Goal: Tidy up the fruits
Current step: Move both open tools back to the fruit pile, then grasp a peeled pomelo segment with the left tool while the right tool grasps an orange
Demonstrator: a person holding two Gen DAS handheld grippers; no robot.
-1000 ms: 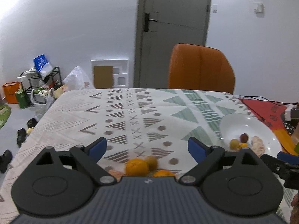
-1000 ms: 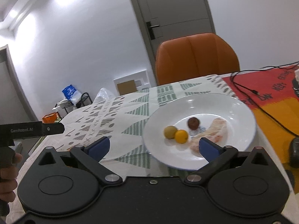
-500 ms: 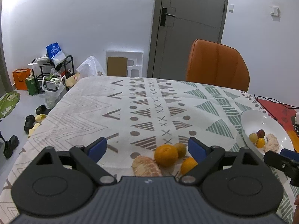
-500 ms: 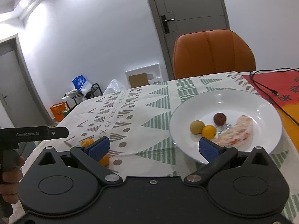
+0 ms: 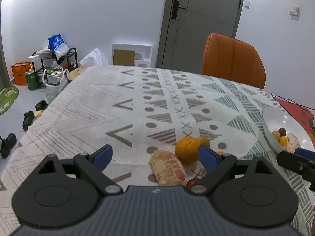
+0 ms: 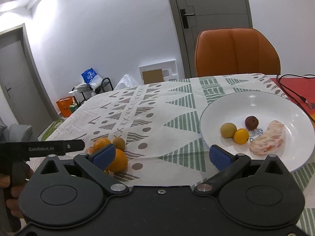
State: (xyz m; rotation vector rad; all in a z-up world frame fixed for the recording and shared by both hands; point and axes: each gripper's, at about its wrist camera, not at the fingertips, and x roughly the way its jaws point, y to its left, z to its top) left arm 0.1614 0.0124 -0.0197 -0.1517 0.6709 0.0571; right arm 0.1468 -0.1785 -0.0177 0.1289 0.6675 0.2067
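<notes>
On the patterned tablecloth lies a loose cluster: a peeled citrus piece [image 5: 167, 167], an orange [image 5: 187, 149], a small yellow-brown fruit [image 5: 203, 140] and a red fruit [image 5: 192, 182] half hidden by the gripper body. My left gripper [image 5: 154, 155] is open just in front of the cluster and holds nothing. The white plate [image 6: 256, 102] holds a yellow-green fruit [image 6: 228, 130], a small orange fruit [image 6: 241, 136], a dark red fruit [image 6: 251, 123] and a peeled segment [image 6: 268, 137]. My right gripper [image 6: 161, 155] is open and empty, left of the plate's near rim. The oranges [image 6: 118, 162] sit behind its left finger.
An orange chair [image 5: 232, 59] stands at the table's far side. A red mat [image 6: 293, 86] with a black cable [image 6: 291, 92] lies right of the plate. A hand [image 6: 11, 177] holds the left gripper's handle. Bags and shoes litter the floor [image 5: 39, 82] past the left edge.
Both views have drawn back and swung. The peeled piece and red fruit now show in the left view; the loose oranges have come into the right view and the plate sits further right.
</notes>
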